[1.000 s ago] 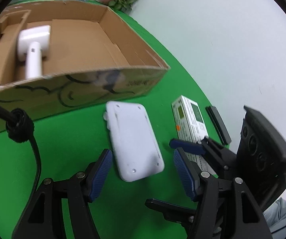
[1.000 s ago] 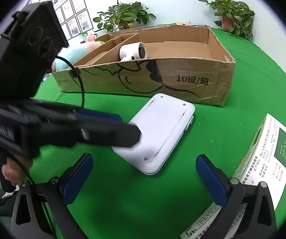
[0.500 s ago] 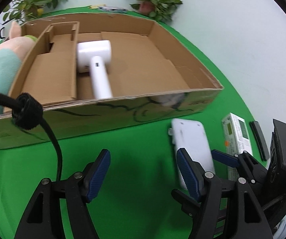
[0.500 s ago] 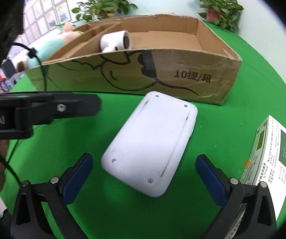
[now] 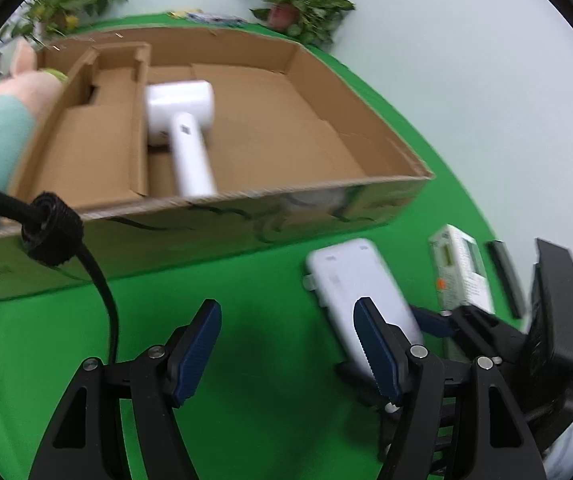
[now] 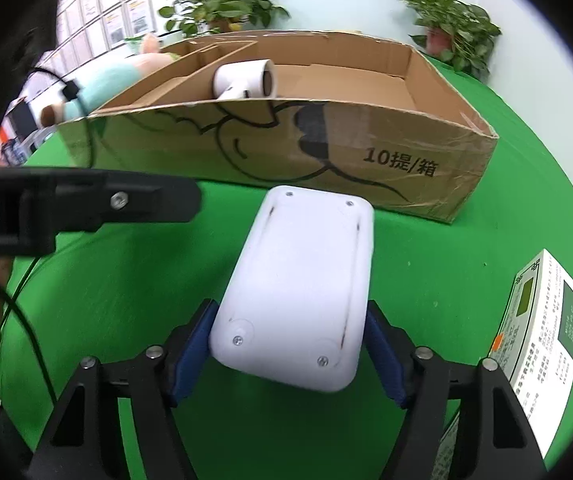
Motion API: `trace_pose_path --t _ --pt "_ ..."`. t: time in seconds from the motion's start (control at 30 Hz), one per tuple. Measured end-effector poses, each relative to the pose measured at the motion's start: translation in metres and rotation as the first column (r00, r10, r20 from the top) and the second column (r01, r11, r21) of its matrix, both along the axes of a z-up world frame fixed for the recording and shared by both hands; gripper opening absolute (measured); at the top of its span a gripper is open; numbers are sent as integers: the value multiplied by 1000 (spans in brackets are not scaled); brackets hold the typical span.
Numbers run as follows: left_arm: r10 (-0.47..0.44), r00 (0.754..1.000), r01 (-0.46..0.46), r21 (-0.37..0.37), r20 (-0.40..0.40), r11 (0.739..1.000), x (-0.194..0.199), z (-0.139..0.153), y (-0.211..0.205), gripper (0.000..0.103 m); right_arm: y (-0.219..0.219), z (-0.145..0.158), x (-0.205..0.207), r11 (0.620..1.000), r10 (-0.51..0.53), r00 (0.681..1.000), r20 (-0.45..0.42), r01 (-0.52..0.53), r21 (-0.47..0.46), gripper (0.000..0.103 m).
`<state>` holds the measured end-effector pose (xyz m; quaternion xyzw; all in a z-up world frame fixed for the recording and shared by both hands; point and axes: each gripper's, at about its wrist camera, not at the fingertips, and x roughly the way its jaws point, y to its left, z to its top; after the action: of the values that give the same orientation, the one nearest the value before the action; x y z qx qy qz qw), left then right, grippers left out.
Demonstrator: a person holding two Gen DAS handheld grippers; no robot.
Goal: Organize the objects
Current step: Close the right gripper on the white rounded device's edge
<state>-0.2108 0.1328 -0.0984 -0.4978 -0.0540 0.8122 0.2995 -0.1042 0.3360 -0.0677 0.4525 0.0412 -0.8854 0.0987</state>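
Right wrist view: your right gripper [image 6: 288, 350] is closing on the near end of the white flat device [image 6: 302, 280], a rounded plastic case lying screw-side up on the green table cover [image 6: 466, 264]; both blue pads meet its long edges, so the grasp is seating but may not yet be firm. Just beyond its far end stands the cardboard box [image 6: 326, 148], whose printed front wall faces you, with a white hair dryer [image 6: 246, 78] already inside beside the cardboard dividers. To the right, apart from the device, lies a white printed carton [image 6: 542, 316]. Left wrist view: your left gripper [image 5: 286, 344] hangs half-open over bare cover, nothing between its jaws, just left of the device. The step in hand reads as picking up the white device for the box. Next, let the pads finish closing, lift until the case clears the front wall, carry it over the open floor right of the hair dryer, and lower it flat. Watch for the smooth case slipping, since only one end is gripped.
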Motion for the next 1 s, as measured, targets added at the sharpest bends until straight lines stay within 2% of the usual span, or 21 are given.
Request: trace_pose_path --t 0.13,0.2,0.37,0.43,0.5,0.77,0.87,1.0 --pt "-129 981 103 173 146 979 1 -13 9 67 -4 3 12 998 61 998 23 -60 -35 71" --pt "-151 973 114 206 173 972 2 -17 12 67 -6 5 14 995 75 997 33 -73 -63 71" --pt "-136 970 86 237 203 968 4 -22 8 67 -12 5 14 996 56 998 34 -54 -72 71" --pt "-128 970 78 235 208 969 4 -23 5 64 -16 5 12 996 57 998 34 -55 -65 71" --pt "-118 967 66 226 227 972 3 -27 2 56 -19 6 12 996 65 997 35 -62 -70 71" --pt "-93 966 39 218 241 975 3 -30 -7 44 -18 8 11 992 63 997 43 -58 -113 70" --pt "-92 970 46 201 227 979 7 -31 3 40 -21 9 13 991 64 997 43 -58 -121 70" --pt "-78 976 36 199 205 979 10 -24 0 28 -19 10 12 990 60 997 42 -54 -127 70"
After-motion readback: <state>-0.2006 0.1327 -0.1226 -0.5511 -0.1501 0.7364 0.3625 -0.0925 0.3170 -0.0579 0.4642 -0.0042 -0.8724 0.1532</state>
